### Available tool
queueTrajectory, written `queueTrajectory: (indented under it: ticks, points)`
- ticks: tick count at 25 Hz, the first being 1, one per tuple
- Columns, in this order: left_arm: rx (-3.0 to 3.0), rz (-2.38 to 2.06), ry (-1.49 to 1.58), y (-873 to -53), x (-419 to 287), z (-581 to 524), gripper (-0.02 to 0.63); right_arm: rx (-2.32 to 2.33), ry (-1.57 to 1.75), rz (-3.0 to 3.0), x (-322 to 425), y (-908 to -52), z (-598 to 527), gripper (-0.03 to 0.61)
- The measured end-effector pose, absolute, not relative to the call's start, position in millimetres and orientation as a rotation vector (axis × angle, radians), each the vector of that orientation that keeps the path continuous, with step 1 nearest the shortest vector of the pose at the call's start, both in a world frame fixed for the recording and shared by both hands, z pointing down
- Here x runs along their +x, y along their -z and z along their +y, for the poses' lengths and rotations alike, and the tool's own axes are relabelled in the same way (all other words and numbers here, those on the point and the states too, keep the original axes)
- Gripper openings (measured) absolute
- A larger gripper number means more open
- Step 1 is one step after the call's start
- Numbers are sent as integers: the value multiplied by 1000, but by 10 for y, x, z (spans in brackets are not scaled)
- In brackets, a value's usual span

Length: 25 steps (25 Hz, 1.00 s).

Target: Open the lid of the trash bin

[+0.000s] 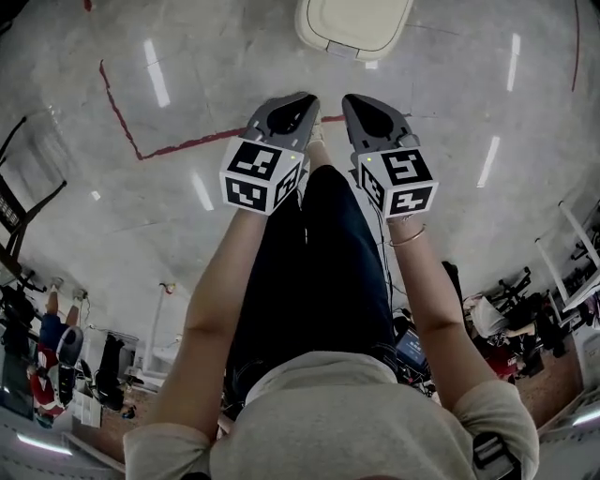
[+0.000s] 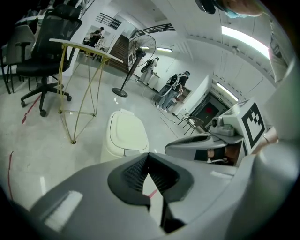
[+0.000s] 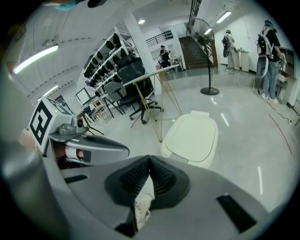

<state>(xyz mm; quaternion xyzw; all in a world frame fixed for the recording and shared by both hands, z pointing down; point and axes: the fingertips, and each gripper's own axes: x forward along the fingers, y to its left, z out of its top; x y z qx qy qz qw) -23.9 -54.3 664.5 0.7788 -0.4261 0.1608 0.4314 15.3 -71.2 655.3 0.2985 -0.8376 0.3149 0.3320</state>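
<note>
Dark trousers [image 1: 319,281] sit nearest. Just past them the left hand-held gripper [image 1: 306,97] and the right hand-held gripper [image 1: 349,98] are side by side, short of the trash bin [image 1: 354,23]. Each has its jaws closed tip to tip on nothing. A red tape line [image 1: 187,145] crosses the floor [image 1: 187,75] before the trash bin, whose lid is down. Behind the trash bin stand a gold-legged bench [image 2: 79,47] and an office chair [image 2: 47,42].

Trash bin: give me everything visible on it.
The trash bin is cream and plastic-looking, with rounded corners. Its lid is shut and lies flat, with a small tab at the near edge. It stands upright on the glossy pale floor, beside a gold-legged table. Nothing touches it: the left gripper and right gripper are held short of it.
</note>
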Motion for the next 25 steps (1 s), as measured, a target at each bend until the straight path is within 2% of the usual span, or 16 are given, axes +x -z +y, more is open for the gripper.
queueTrajectory:
  ticks: [12, 25]
  points:
    - [1926, -1060, -426, -7251, -228, -639, 9, 921, -835, -2103, 314, -7481, -1083, 8]
    - [1868, -1104, -408, -7565, -244, -751, 9, 949, -804, -2097, 269, -7904, -1333, 8]
